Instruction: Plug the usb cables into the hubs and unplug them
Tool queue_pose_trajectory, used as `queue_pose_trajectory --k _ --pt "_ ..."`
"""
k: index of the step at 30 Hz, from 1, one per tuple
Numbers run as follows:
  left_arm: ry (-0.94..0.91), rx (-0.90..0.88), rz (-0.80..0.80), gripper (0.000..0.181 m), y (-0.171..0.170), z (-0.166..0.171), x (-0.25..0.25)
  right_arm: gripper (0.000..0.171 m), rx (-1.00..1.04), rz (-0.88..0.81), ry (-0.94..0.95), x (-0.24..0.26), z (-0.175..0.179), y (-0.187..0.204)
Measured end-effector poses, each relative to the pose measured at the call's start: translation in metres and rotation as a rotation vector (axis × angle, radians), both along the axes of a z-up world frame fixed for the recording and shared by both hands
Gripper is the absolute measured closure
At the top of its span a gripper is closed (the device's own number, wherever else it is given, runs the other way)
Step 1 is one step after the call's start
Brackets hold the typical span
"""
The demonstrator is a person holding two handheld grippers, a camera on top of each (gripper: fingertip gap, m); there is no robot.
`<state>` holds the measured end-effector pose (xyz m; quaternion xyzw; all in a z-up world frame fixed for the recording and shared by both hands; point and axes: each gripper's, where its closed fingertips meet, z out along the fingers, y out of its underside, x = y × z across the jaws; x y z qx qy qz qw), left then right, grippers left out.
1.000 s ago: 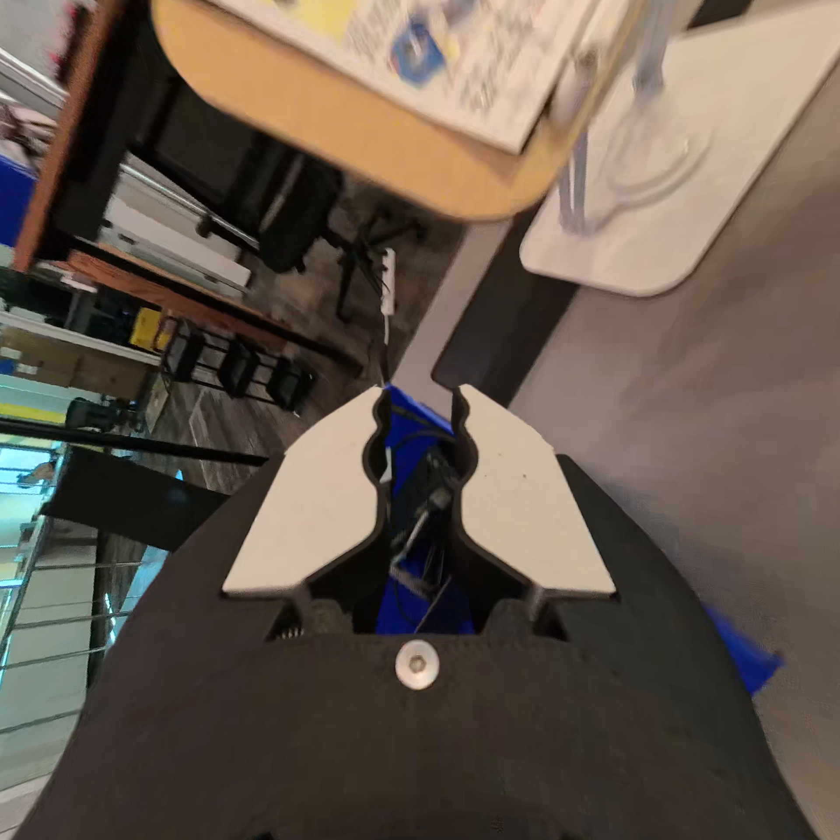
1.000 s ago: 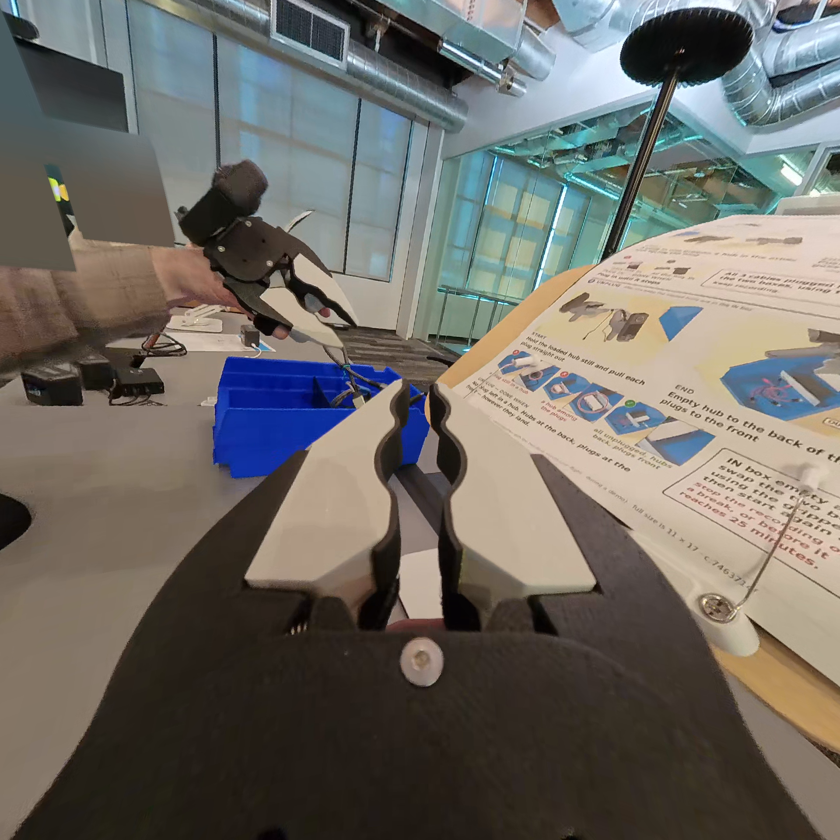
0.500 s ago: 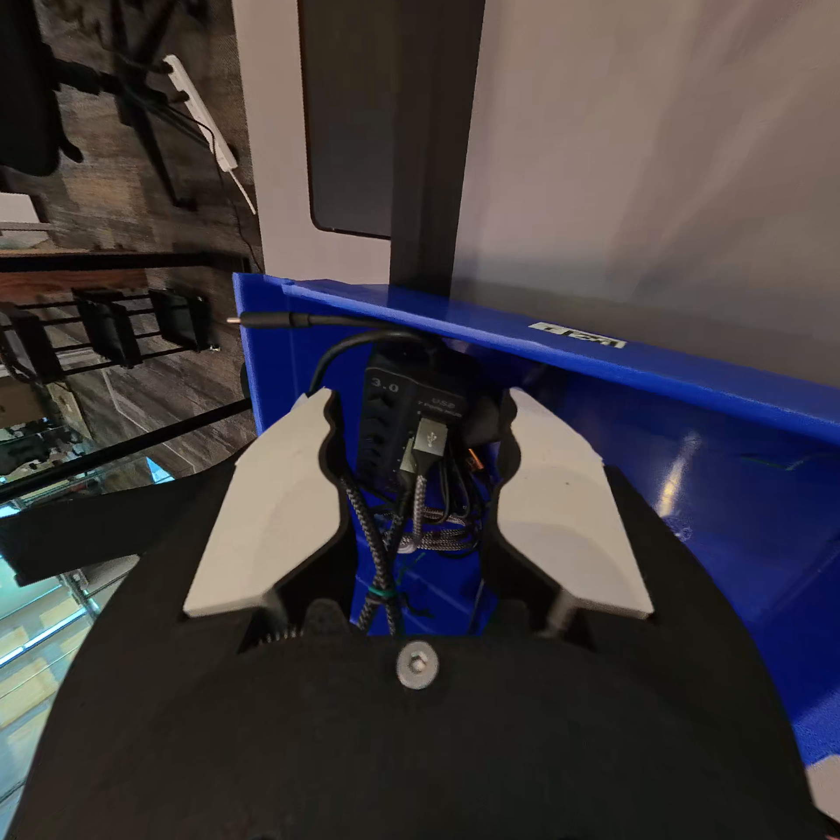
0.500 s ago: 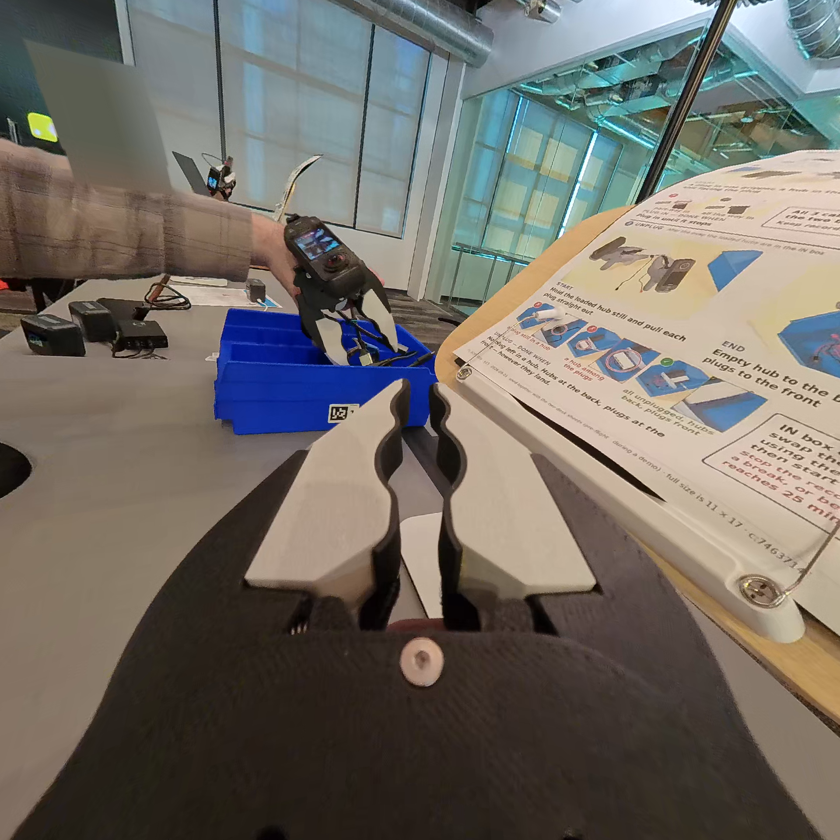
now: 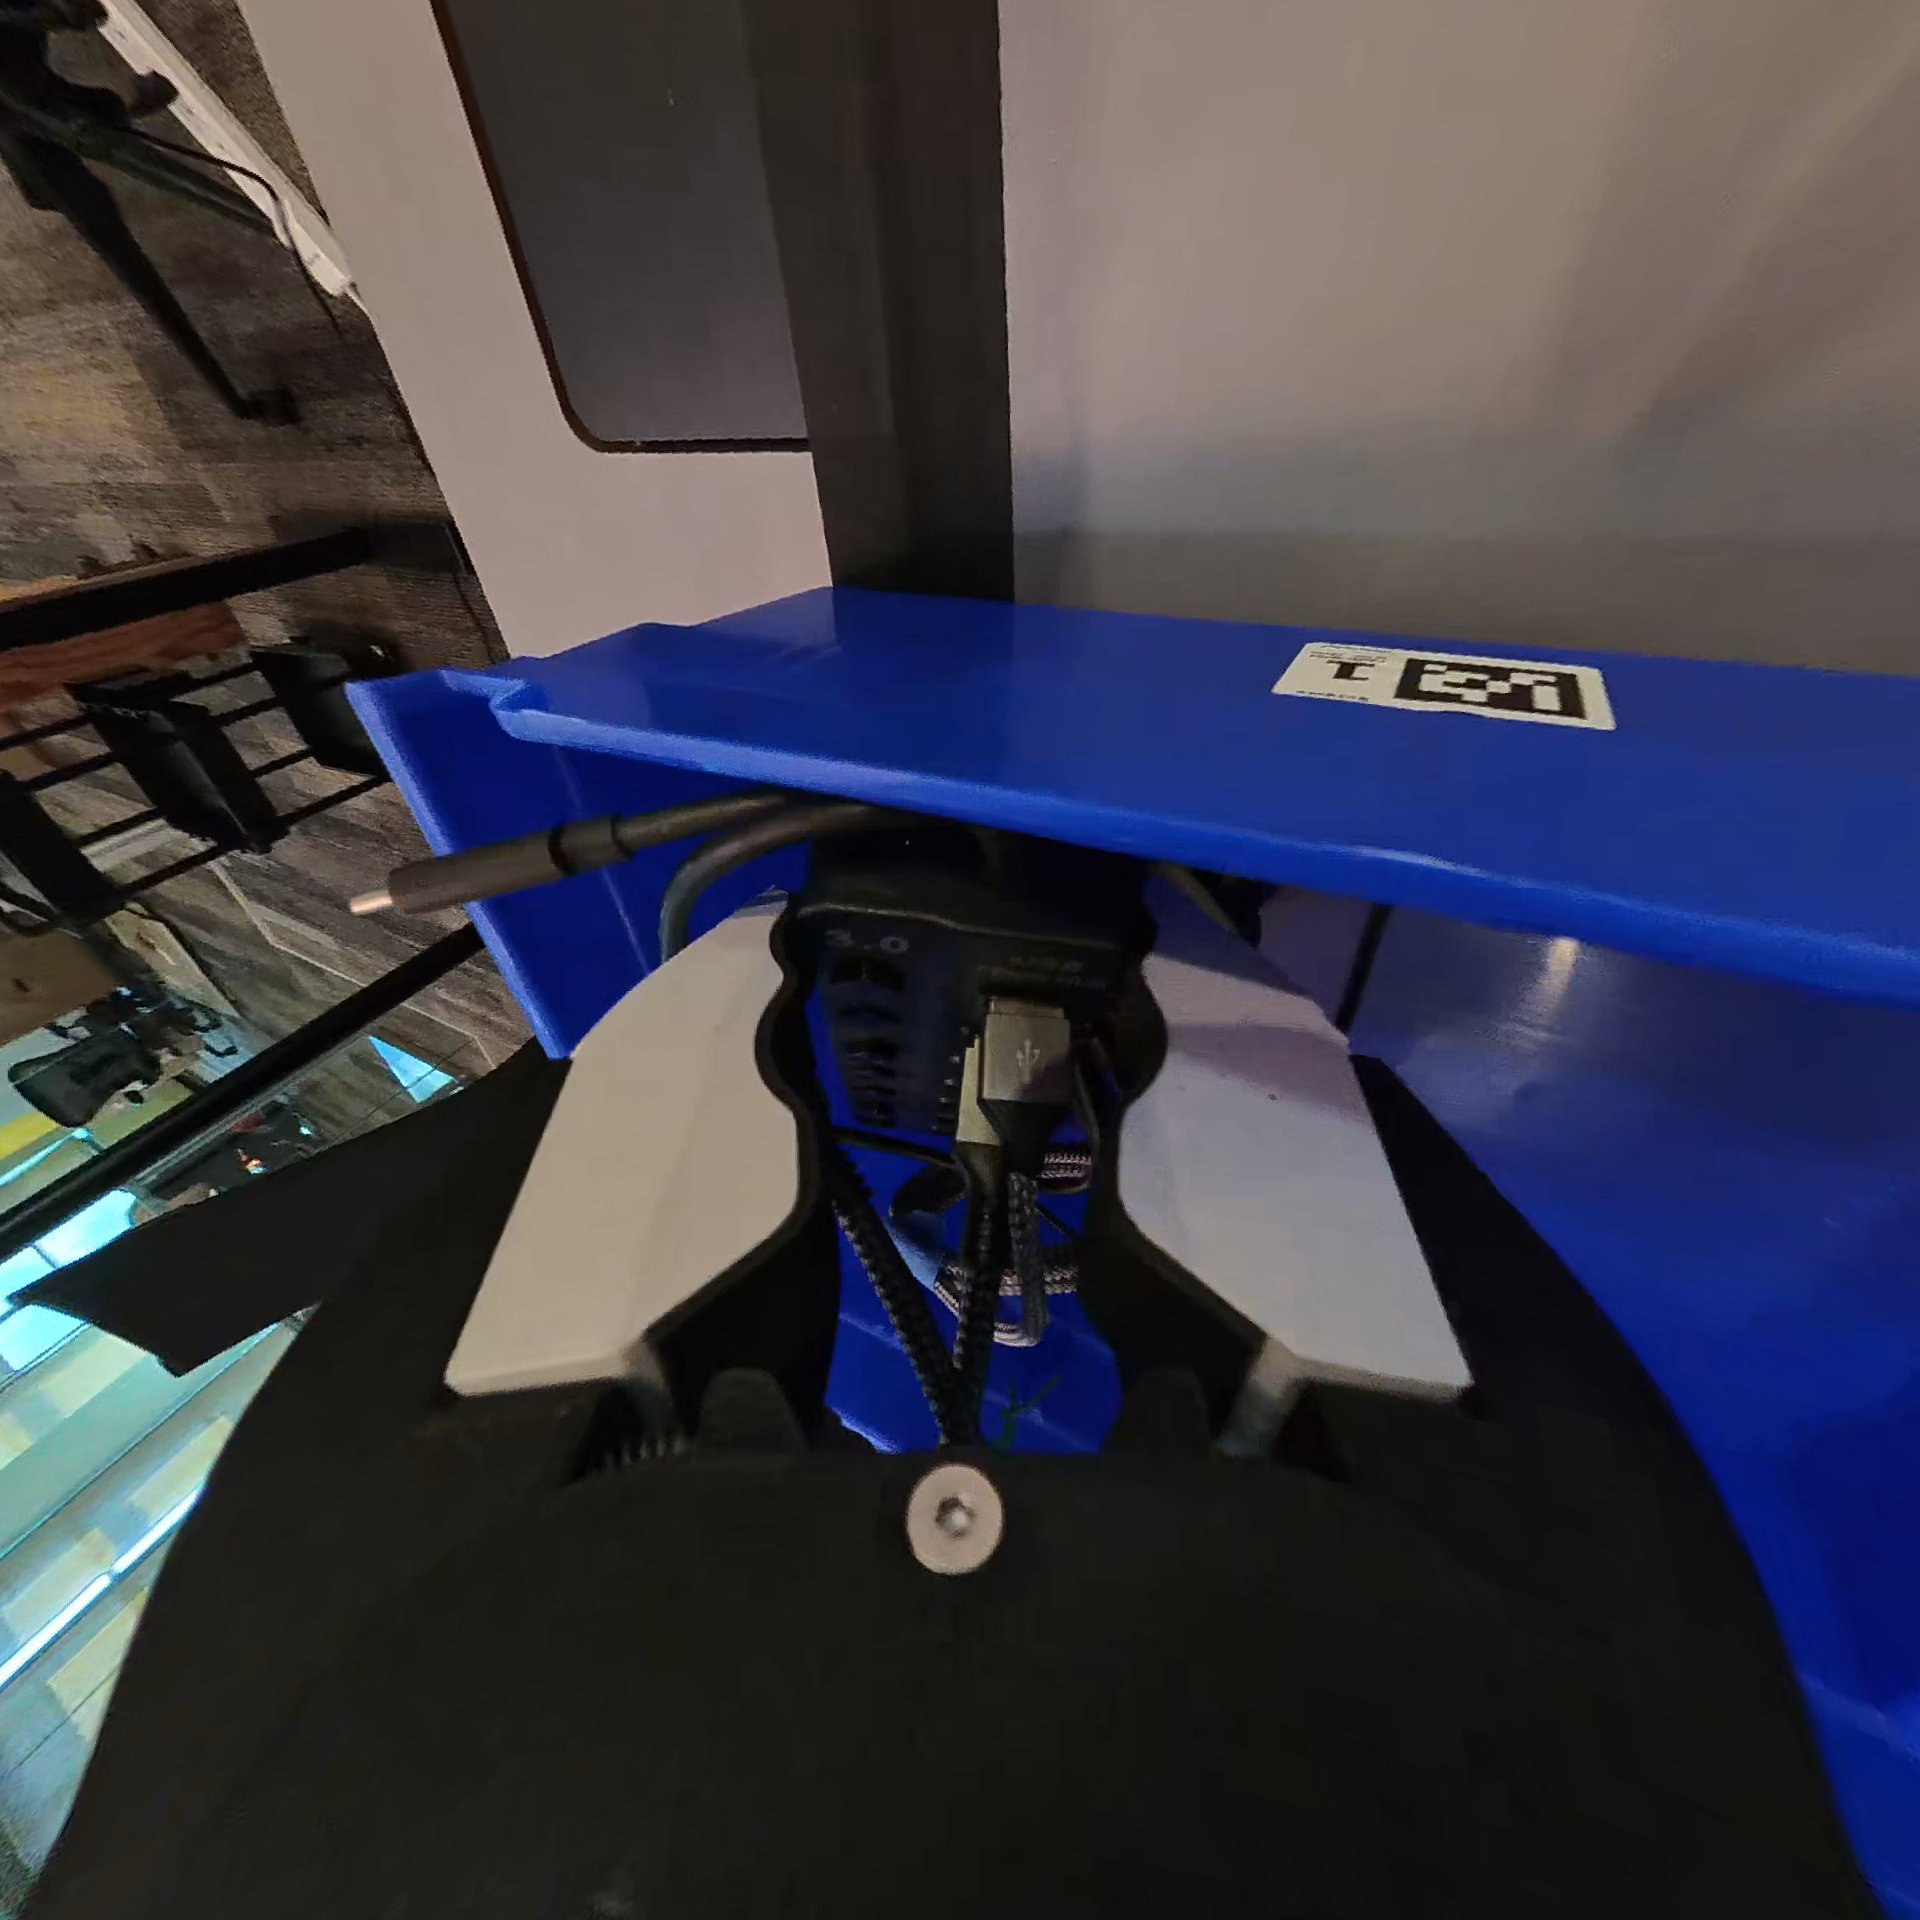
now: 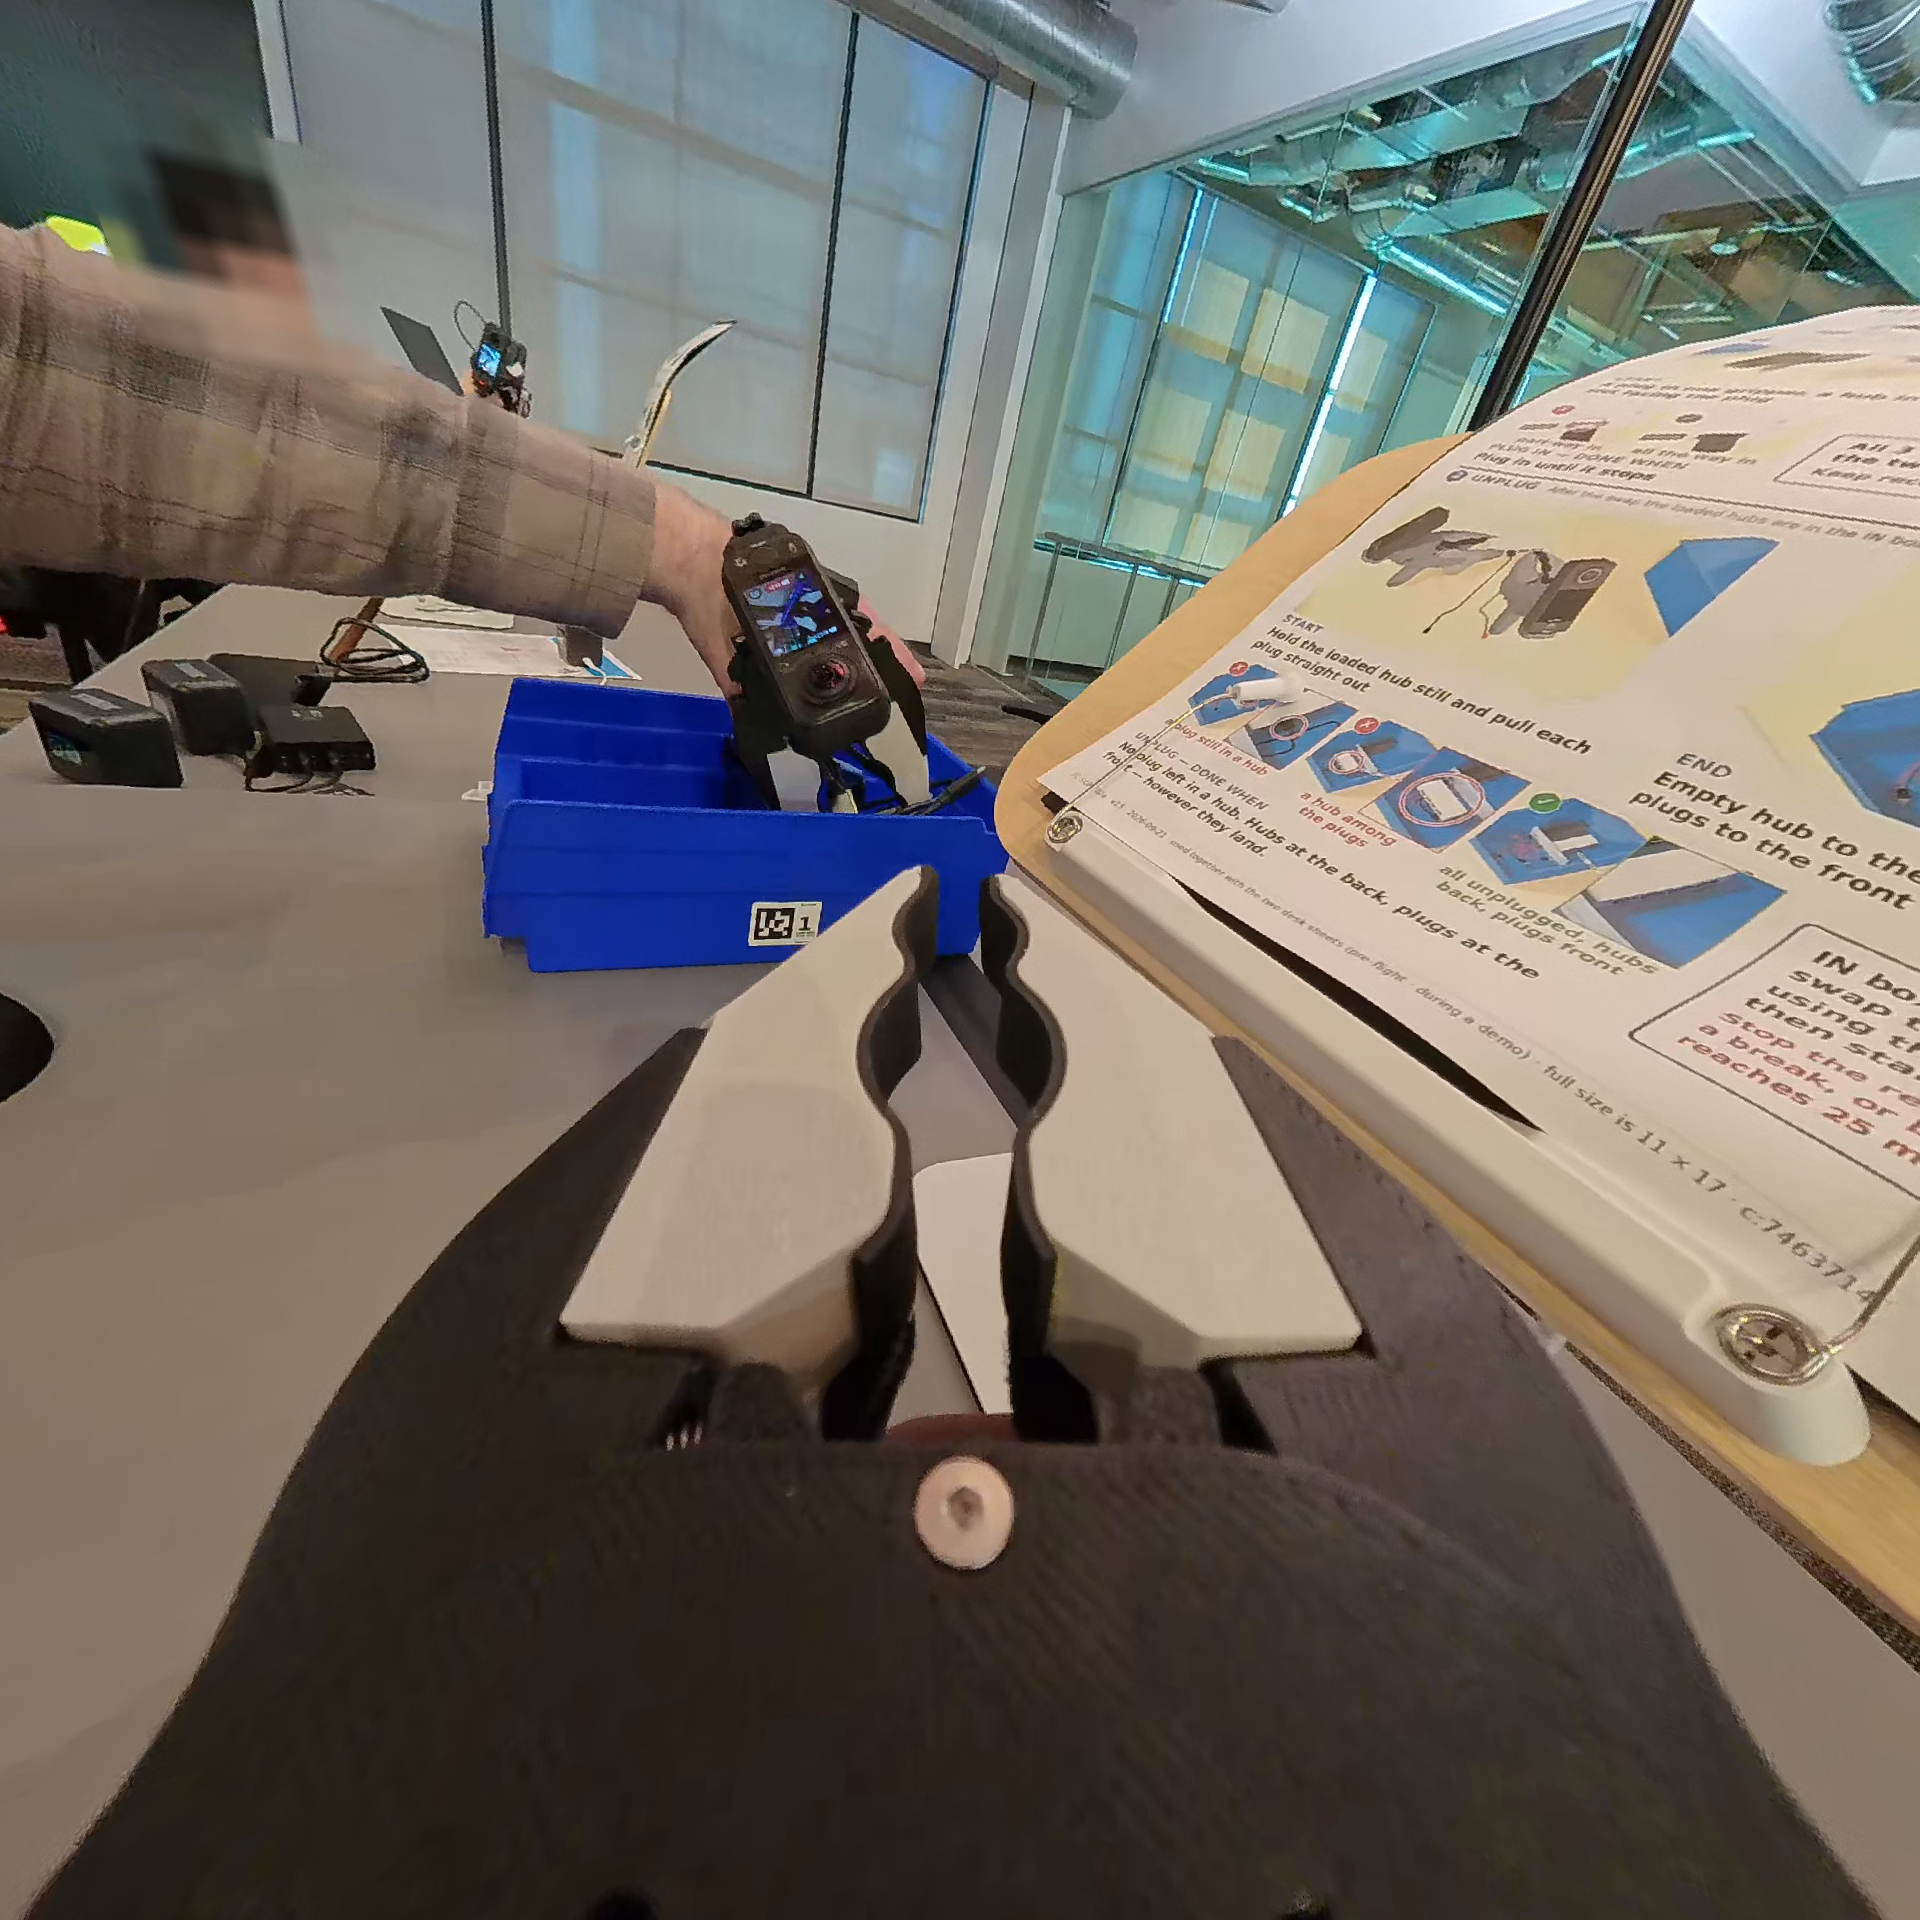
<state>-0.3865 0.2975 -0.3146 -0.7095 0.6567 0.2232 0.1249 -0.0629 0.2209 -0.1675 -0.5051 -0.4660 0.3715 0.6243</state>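
Inside the blue bin, the spread left gripper straddles the black hub.

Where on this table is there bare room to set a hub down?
Bare grey table lies in front of the blue bin, left of the right gripper. Crowded: the bin's compartment where the left gripper straddles the black hub and cables; black boxes far left; the instruction board on the right.
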Motion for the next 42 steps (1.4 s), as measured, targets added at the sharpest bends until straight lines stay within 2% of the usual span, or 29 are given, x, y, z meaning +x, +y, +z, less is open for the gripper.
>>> queue_pose_trajectory --k 4,8,14,19,26,42 --pt "-0.035 0.054 0.003 0.127 0.001 0.008 -0.002 0.166 0.002 -0.002 -0.003 0.000 -0.001 0.000" --pt "-0.132 0.128 0.021 0.126 0.001 0.029 -0.004 0.167 0.006 0.000 -0.001 0.000 0.001 -0.001" --pt "-0.304 0.274 0.083 0.127 -0.001 0.075 -0.017 0.166 0.004 0.009 -0.004 -0.003 -0.001 -0.002" --pt "-0.533 0.406 0.140 0.127 -0.005 0.125 -0.023 0.167 -0.001 0.021 0.000 -0.006 -0.001 -0.004" --pt "-0.679 0.533 0.171 0.127 -0.009 0.180 -0.032 0.167 -0.010 0.027 -0.002 -0.008 -0.004 -0.004" --pt "-0.679 0.706 0.177 0.127 -0.017 0.263 -0.034 0.166 -0.008 0.042 0.006 -0.006 -0.003 -0.005"
